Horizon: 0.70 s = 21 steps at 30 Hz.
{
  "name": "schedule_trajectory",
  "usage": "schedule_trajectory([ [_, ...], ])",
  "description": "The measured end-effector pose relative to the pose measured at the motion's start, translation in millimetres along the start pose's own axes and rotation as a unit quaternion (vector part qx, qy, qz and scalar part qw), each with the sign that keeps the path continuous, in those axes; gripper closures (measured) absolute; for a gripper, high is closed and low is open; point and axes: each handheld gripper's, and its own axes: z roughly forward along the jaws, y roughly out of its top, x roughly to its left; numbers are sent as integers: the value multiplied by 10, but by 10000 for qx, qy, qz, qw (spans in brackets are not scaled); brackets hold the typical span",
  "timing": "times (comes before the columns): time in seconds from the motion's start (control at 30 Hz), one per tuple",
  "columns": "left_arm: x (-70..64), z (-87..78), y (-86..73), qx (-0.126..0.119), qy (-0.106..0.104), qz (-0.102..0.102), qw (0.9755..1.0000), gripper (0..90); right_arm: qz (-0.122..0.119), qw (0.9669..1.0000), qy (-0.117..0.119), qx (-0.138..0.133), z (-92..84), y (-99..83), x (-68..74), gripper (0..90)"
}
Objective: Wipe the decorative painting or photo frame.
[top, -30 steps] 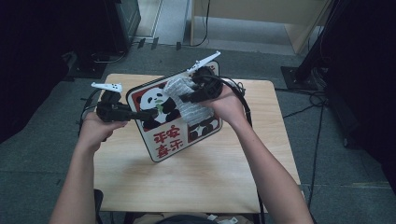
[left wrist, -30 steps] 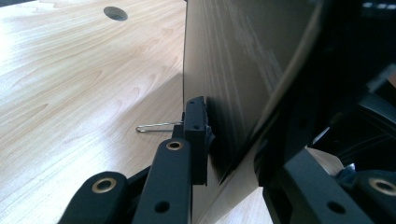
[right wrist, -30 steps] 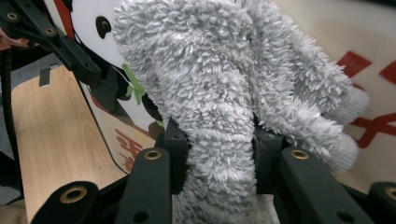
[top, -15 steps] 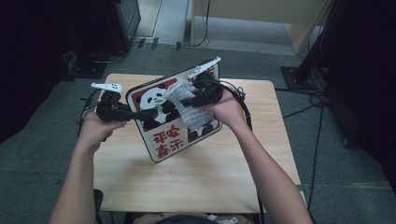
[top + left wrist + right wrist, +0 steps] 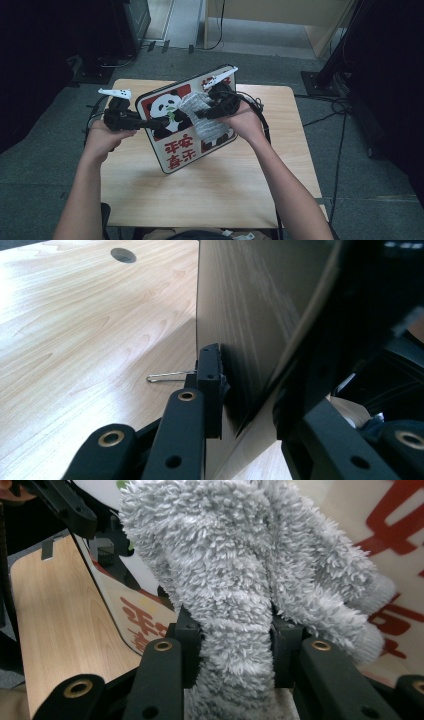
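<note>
One panda board [image 5: 172, 127] stands tilted on its lower corner above the middle of the counter [image 5: 210, 195], its printed face toward the person. It is a rounded panel with a black rim, a black-and-white panda and red characters; its long axis runs from near left up to far right. One fluffy grey cloth [image 5: 202, 117] lies against its face. The left gripper [image 5: 162, 122] has its fingers clenched on the board's left edge. The right gripper [image 5: 200, 114] grasps the cloth.
</note>
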Motion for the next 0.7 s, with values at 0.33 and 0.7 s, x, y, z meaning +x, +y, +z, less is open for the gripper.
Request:
schedule_trajectory([
  [0.33,-20,-6,0,-28,141,-37,9999,778,130,9999,56,20,58,-126,-12,674],
  [0.7,-7,-6,-9,-58,70,-91,9999,773,156,9998,98,42,138,-243,-19,673],
])
